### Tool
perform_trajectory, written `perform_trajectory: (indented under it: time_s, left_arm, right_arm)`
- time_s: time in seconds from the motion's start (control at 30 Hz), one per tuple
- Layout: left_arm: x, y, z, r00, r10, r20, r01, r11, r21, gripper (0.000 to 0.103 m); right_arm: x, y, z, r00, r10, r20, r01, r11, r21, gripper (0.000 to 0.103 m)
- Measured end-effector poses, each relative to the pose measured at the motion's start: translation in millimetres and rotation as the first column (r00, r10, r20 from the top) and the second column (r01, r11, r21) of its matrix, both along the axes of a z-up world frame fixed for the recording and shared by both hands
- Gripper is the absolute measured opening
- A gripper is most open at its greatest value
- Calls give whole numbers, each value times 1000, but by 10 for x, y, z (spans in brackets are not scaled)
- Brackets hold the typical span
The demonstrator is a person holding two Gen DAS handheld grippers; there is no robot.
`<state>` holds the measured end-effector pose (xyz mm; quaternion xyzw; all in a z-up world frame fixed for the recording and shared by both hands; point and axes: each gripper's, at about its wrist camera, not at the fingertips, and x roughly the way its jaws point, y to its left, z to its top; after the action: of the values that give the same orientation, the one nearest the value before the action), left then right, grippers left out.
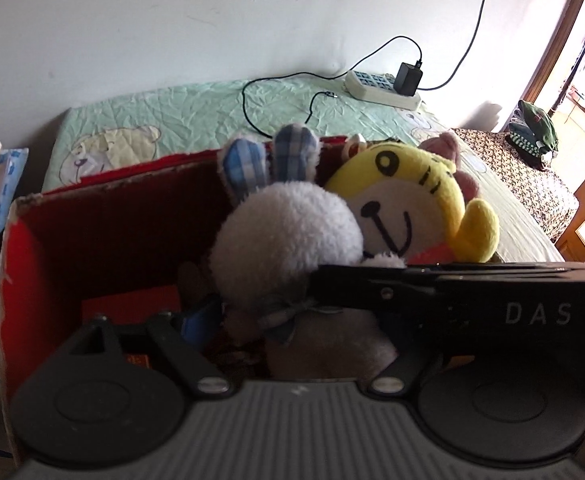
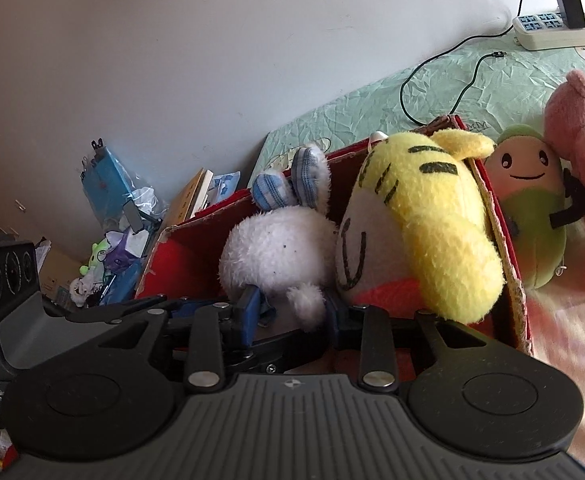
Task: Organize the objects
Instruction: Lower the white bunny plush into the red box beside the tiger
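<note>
A red cardboard box (image 1: 92,216) (image 2: 180,256) stands on the bed. In it sit a white plush rabbit (image 1: 288,236) (image 2: 280,252) with blue checked ears and a yellow tiger plush (image 1: 408,200) (image 2: 424,232). My right gripper (image 2: 292,312) is open, its blue pads on either side of the rabbit's paw and bow. My left gripper (image 1: 292,320) is low in the box at the rabbit's brown body; its right finger is hidden behind the other gripper's black body (image 1: 492,300), and its jaws look spread wide. A green plush (image 2: 532,208) and a pink plush (image 2: 580,152) lie outside the box.
A white power strip (image 1: 380,88) (image 2: 552,32) with a black charger and cables lies on the green bedsheet (image 1: 196,112). Books and clutter (image 2: 120,216) stand left of the box. A patterned cloth with folded clothes (image 1: 532,132) is at the right.
</note>
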<state>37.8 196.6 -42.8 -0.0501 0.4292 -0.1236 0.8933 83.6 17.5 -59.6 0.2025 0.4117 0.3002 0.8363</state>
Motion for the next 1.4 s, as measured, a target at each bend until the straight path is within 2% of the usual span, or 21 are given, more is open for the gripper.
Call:
perform_trajectory:
  time_s: [0.43, 0.67, 0.9, 1.2, 1.4]
  left_arm:
    - [13, -151, -93, 998, 41, -56, -37, 996, 76, 94]
    - [41, -151, -158, 995, 57, -84, -50, 996, 79, 95]
    - [53, -165, -196, 994, 59, -90, -51, 995, 86, 96]
    - [27, -255, -206, 996, 59, -70, -48, 986, 159, 101]
    - [31, -219, -203, 994, 75, -77, -64, 988, 140, 101]
  right_arm:
    - [-73, 51, 5, 1000, 17, 20, -16, 999, -39, 35]
    - [-83, 36, -2, 1000, 21, 7, -21, 999, -30, 35]
    - [-79, 24, -22, 1000, 17, 5, -17, 1000, -25, 35]
    - [-101, 15, -28, 1000, 22, 22, -21, 999, -40, 36]
    - [-92, 14, 12, 999, 44, 30, -43, 998, -45, 35]
